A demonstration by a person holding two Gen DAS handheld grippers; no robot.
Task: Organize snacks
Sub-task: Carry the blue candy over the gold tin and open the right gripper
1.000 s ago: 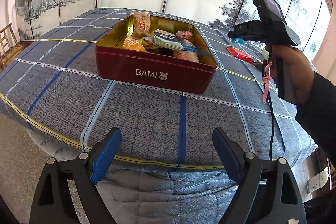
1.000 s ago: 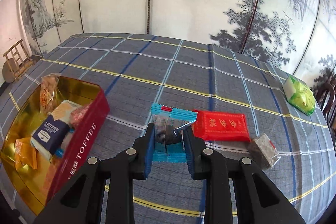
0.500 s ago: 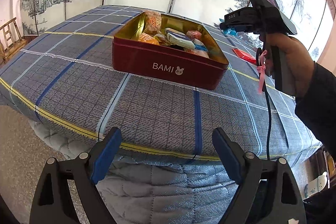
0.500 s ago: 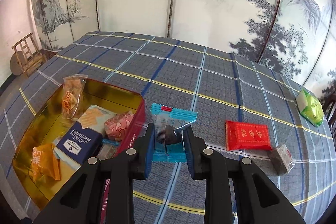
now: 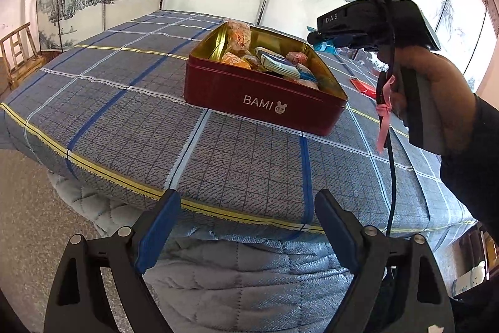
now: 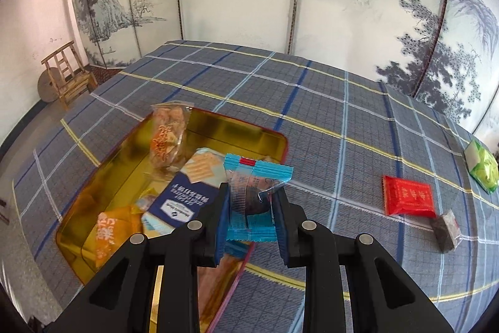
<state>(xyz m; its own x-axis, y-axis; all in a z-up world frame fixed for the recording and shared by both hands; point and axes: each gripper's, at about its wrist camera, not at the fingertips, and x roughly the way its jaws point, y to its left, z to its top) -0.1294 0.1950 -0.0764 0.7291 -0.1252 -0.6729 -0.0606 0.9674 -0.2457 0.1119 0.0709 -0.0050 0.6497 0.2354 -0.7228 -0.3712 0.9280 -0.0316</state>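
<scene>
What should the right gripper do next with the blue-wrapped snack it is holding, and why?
Probably lower a little and open. The right gripper is shut on the blue-wrapped snack, which hangs over the near corner of the red tin, so releasing there should drop it among the snacks already inside.

The right tool is black with blue pads, and between them sits a bright blue snack packet with a clear middle and a small red mark on top. Below and left of that tool, the tin is dark red outside, gold inside, with white "BAMI" lettering. Under it the bench wears grey-blue plaid crossed by yellow, white and dark blue stripes. To the tool's right lie a red packet and a green one.
</scene>
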